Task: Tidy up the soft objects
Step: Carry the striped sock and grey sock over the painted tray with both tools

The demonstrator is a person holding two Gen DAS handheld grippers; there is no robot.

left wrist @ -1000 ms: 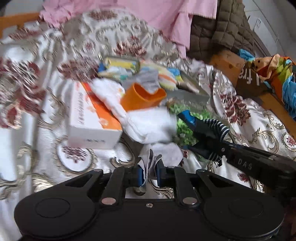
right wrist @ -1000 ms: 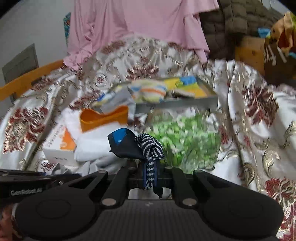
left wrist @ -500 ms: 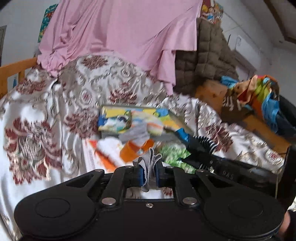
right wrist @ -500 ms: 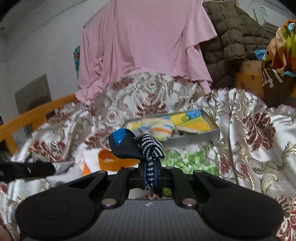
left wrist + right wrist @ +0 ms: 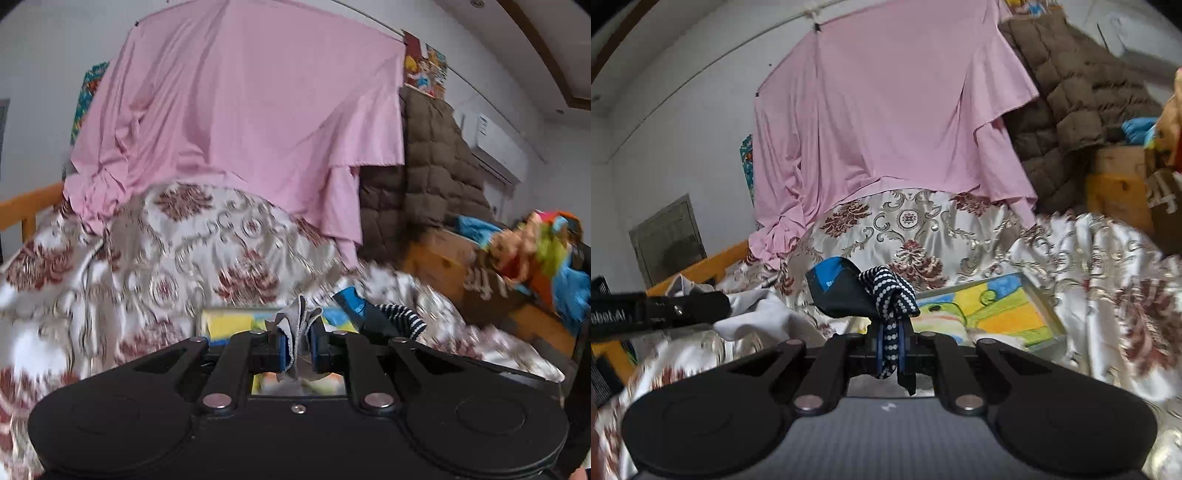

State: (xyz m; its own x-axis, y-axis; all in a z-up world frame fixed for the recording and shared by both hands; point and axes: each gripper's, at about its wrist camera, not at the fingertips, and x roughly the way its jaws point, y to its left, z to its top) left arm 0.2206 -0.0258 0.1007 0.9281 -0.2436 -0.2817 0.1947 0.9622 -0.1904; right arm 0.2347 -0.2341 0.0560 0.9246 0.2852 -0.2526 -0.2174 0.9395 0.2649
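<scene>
I had the left gripper (image 5: 298,349) pinching a small grey cloth (image 5: 295,328); the right gripper (image 5: 891,349) was clamped on a navy dotted sock (image 5: 875,297); both items hung lifted above the patterned bedspread (image 5: 1100,266); the tray (image 5: 1043,299) with the colourful lining sat near the bedspread's middle, right of the sock, looking partly filled; judged about midway: two pieces in grip, neither placed; white cloth (image 5: 757,317) lay loose at left.

Home bedroom: brocade bedspread (image 5: 916,229), hanging pink sheet (image 5: 236,122), quilted coat (image 5: 428,177).
</scene>
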